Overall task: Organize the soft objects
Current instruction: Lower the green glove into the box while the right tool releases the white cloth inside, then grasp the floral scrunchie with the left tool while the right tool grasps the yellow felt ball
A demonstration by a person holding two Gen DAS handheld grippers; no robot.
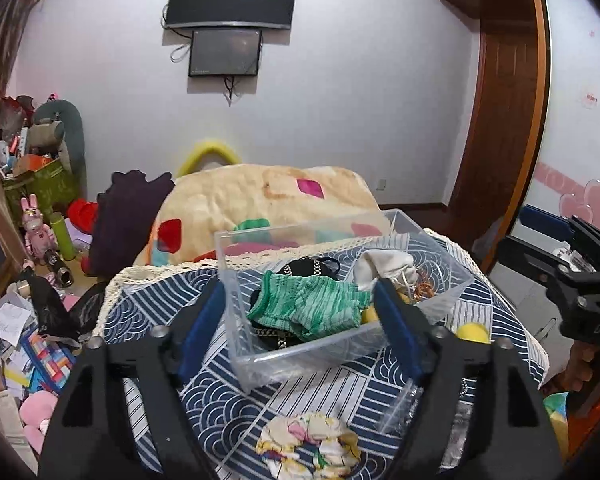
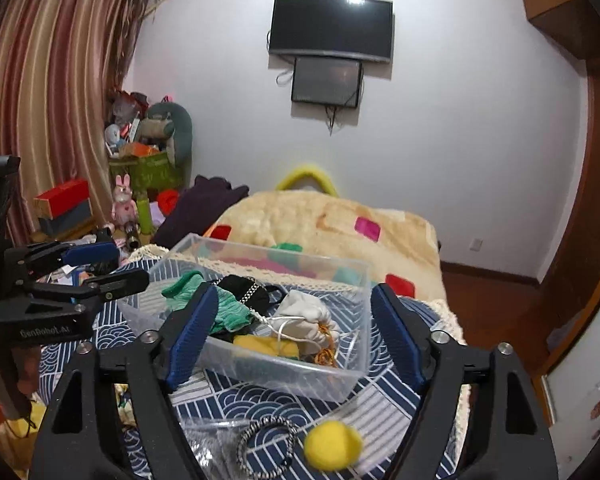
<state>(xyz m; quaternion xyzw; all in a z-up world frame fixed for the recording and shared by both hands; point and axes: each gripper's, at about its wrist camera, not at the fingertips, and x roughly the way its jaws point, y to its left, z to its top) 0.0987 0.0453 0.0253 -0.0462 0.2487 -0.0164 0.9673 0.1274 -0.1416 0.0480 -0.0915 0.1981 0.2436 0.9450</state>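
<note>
A clear plastic bin (image 1: pixel 440 276) (image 2: pixel 356 364) stands on the blue patterned cloth (image 1: pixel 228 412). It holds a green knit sock (image 1: pixel 312 308) (image 2: pixel 232 312), a white pouch (image 1: pixel 384 264) (image 2: pixel 304 312), a black chained item (image 1: pixel 308 266) and a yellow soft piece (image 2: pixel 266 346). A floral soft item (image 1: pixel 308 444) lies below the left gripper (image 1: pixel 300 312), which is open and empty above the bin's near side. A yellow ball (image 2: pixel 332 444) (image 1: pixel 474 332) lies in front of the bin. The right gripper (image 2: pixel 292 332) is open and empty over the bin.
A striped hair band (image 2: pixel 266 446) and clear plastic bag (image 1: pixel 400 408) lie on the cloth. A cream blanket (image 1: pixel 268 200) covers the bed behind. Toys, boxes and papers (image 1: pixel 24 320) clutter the floor at left. A wooden wardrobe (image 1: pixel 500 120) stands right.
</note>
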